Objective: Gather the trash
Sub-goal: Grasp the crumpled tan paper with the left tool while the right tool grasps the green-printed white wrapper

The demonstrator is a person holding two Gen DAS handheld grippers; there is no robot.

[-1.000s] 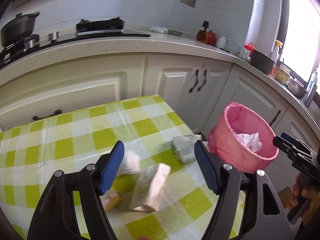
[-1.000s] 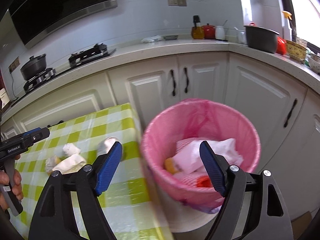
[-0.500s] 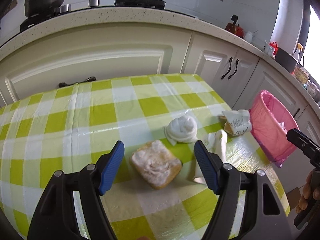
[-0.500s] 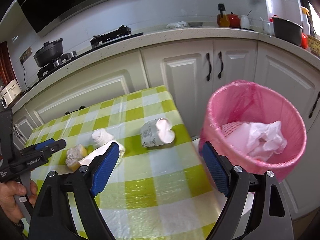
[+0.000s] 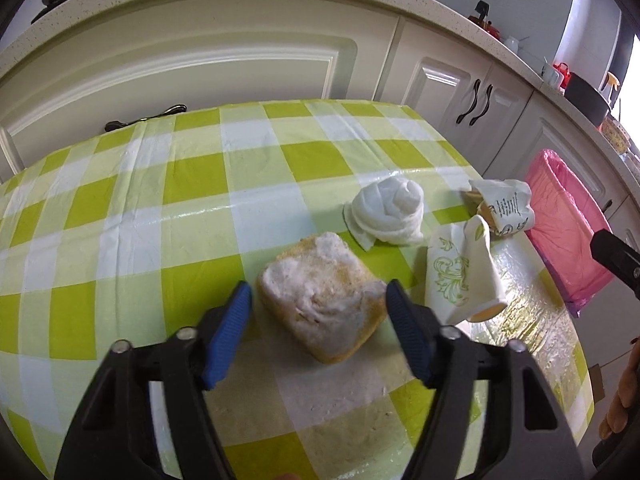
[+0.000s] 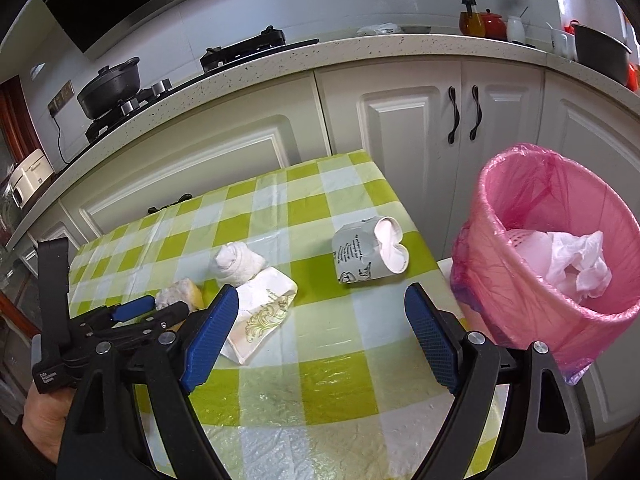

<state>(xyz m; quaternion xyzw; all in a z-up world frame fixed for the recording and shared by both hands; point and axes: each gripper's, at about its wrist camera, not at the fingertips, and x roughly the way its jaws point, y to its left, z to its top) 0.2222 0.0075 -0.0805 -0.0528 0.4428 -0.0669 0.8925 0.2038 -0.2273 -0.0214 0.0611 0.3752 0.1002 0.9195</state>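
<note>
A yellow sponge with white foam (image 5: 324, 292) lies on the green checked tablecloth (image 5: 160, 184). My left gripper (image 5: 318, 320) is open with its fingers on either side of the sponge, not closed on it. Beside it lie a rolled white tissue (image 5: 388, 212), a flattened printed paper cup (image 5: 460, 272) and a crushed grey paper cup (image 5: 504, 208). My right gripper (image 6: 322, 344) is open and empty above the table's near right part. It sees the crushed cup (image 6: 368, 256), the flattened cup (image 6: 260, 316), the tissue (image 6: 236, 264), the sponge (image 6: 180, 298) and the left gripper (image 6: 132, 312).
A pink-lined trash bin (image 6: 556, 264) with white paper in it stands off the table's right edge; it also shows in the left wrist view (image 5: 564, 220). White kitchen cabinets (image 6: 420, 128) and a countertop with a stove and pot (image 6: 112, 88) run behind the table.
My left gripper has moved down and forward so its fingers now flank the sponge. My right gripper has swung left from the bin to above the table.
</note>
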